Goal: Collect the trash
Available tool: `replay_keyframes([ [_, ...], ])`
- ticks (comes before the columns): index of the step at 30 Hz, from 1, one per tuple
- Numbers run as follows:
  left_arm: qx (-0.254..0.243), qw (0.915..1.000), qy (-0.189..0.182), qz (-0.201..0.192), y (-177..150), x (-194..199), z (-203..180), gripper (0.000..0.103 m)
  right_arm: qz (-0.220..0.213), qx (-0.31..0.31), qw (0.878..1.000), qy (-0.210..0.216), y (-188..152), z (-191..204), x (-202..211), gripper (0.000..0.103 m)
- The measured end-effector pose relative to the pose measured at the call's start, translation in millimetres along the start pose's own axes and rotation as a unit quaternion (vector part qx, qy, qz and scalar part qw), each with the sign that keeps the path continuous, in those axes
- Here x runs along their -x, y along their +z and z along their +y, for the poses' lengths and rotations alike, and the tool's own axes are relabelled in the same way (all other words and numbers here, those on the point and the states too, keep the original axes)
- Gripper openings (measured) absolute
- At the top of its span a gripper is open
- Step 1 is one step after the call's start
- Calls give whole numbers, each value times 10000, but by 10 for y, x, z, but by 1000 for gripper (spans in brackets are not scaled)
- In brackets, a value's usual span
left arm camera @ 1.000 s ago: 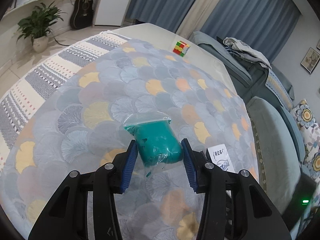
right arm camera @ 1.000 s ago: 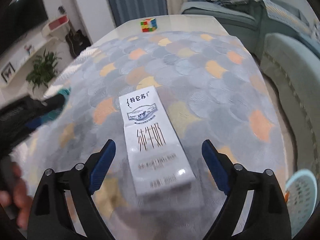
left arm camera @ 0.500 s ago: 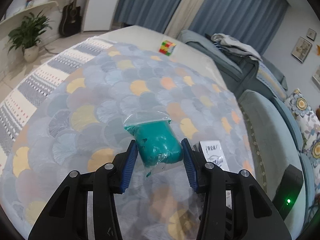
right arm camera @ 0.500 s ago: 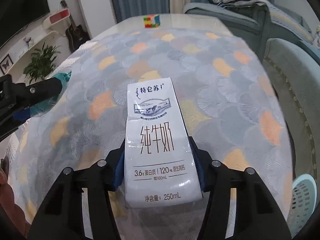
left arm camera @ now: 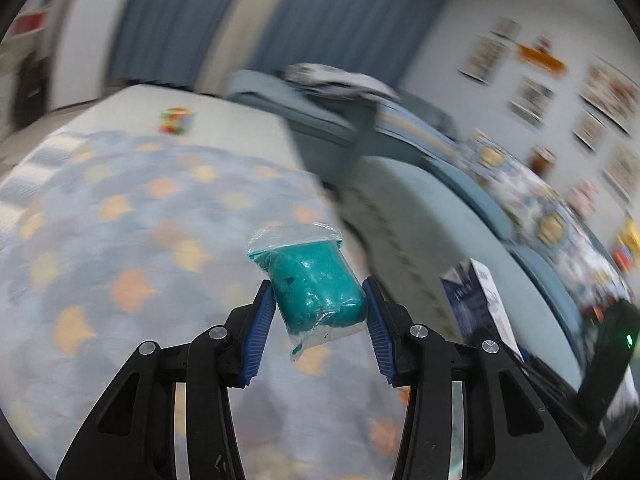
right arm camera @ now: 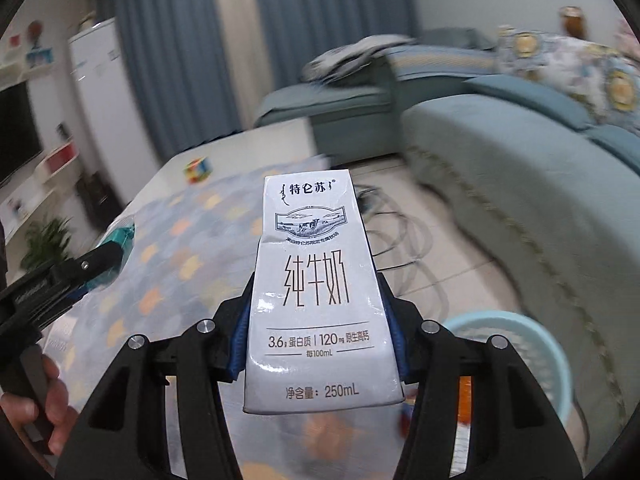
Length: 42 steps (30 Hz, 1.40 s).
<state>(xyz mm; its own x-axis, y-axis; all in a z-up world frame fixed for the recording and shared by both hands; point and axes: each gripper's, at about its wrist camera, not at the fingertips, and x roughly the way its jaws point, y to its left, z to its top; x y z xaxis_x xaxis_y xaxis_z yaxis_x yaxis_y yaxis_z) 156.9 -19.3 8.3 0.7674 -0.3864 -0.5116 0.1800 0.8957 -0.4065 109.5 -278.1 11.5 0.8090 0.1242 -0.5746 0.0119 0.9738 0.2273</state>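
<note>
Carrying trash, we clamp the left gripper [left arm camera: 319,312] on the teal bag [left arm camera: 316,288], the right gripper [right arm camera: 318,320] on the milk carton [right arm camera: 316,292]; dropping both into the blue basket [right arm camera: 536,344] remains.

this is a home living room. a long teal upholstered sofa [right arm camera: 520,168] curves along the right of the right wrist view, with floral patterned cushions [right arm camera: 560,50] at the upper right. tall blue-grey curtains [right arm camera: 180,60] hang across the top centre. at the far left, white wall shelves [right arm camera: 44,168] sit beside a dark flat television screen [right arm camera: 16,128], with a green leafy houseplant [right arm camera: 48,240] below. a low table under a grey cloth with orange and yellow fan shapes [left arm camera: 120,240] fills the lower left of the left wrist view, and blurred framed pictures [left arm camera: 532,96] line the wall at upper right.
</note>
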Motion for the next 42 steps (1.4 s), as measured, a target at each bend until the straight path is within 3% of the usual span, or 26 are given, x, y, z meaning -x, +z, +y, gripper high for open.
replay_keyframes([
  [5,-853,9909,-882,560,-244,-205,-789,44,196,-627,9950,-749,-139,-599,186,51],
  [10,-1423,9748,-1256,1170,-596,-505,-1287,44,522,-1129,9848,-1216,-378,-1034,174,51],
  [12,-1535,9706,-1285,1339,-702,-604,-1352,45,647,-1354,9809,-1239,-478,-1186,153,51],
  [16,-1637,9644,-1334,1590,-872,-795,-1402,62,769,-1636,9747,-1313,-622,-1399,102,52],
  [21,-1489,9624,-1342,1833,-938,-837,-1315,64,840,-1744,9728,-1273,-758,-1475,133,52],
  [25,-1307,9661,-1363,1760,-836,-651,-1229,67,790,-1640,9763,-1171,-753,-1340,280,52],
  [33,-1263,9744,-1276,1353,-796,144,-1093,76,363,-1077,9877,-1075,-694,-836,904,52],
  [35,-1276,9766,-1214,1236,-828,344,-1065,79,204,-898,9892,-1144,-718,-692,1094,60],
  [42,-1379,9836,-947,677,-1083,947,-971,80,-422,-724,9859,-1445,-870,-407,1611,69],
])
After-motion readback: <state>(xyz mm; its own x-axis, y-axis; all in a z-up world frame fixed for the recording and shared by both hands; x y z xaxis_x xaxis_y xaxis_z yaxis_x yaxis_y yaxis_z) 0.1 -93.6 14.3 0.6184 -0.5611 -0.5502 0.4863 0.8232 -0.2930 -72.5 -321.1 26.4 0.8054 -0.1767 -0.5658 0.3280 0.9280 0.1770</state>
